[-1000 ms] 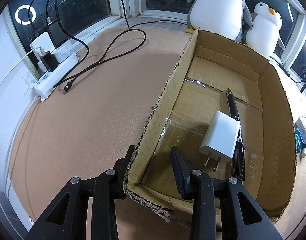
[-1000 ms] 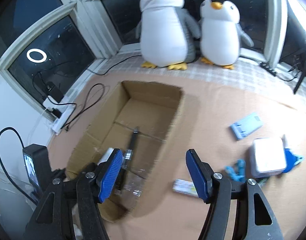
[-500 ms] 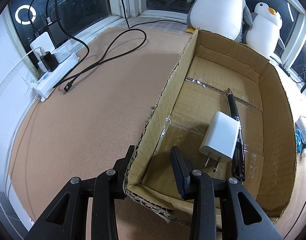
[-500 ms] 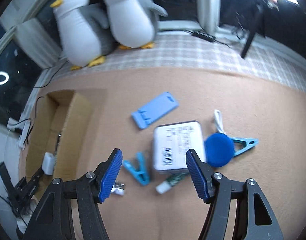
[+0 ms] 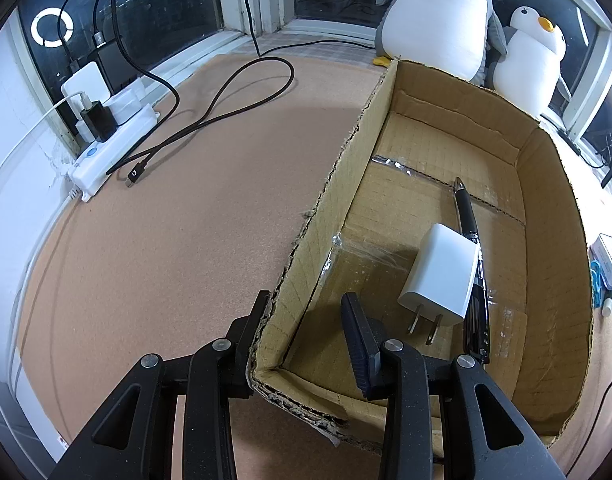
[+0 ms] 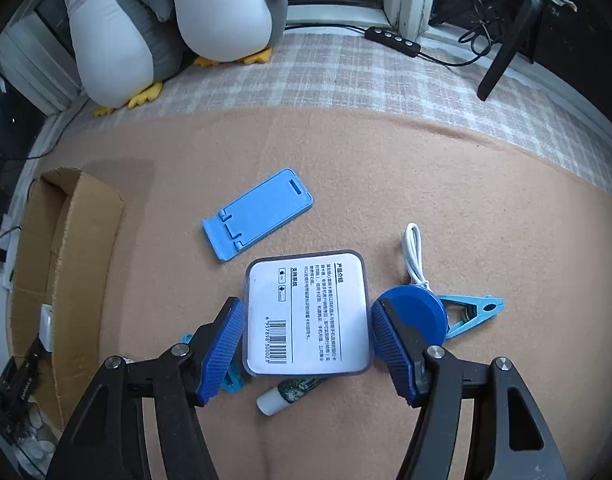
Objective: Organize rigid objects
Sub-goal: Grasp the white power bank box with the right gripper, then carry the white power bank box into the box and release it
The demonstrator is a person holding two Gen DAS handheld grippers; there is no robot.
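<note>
- right wrist view: right gripper (image 6: 306,344) is seen pointed steeply down at the tan mat (image 6: 386,168), jaws held wide with nothing gripped.
- a white labelled case (image 6: 306,312) is bracketed by the two blue pads; whether the pads touch its sides cannot be told, a thin gap seems left on each side.
- key relation: the case lies directly ahead between the fingers, its slightly longer axis running along the pointing direction, so the short width is presented across the jaws.
- just beside the case: a blue round disc (image 6: 416,314) behind the right pad, a small tube (image 6: 290,392) at the near edge, a blue phone stand (image 6: 258,214) farther off.
- left wrist view: left gripper (image 5: 306,332) is shut on the near left wall of the cardboard box (image 5: 346,184), one finger outside, one inside.
- already in the box: a white charger (image 5: 442,276) and a black pen (image 5: 472,248), touching, near the middle of the floor.
- judgement: the right hand is the nearer one; closing on the case is likely next, with the disc at risk of being nudged.
</note>
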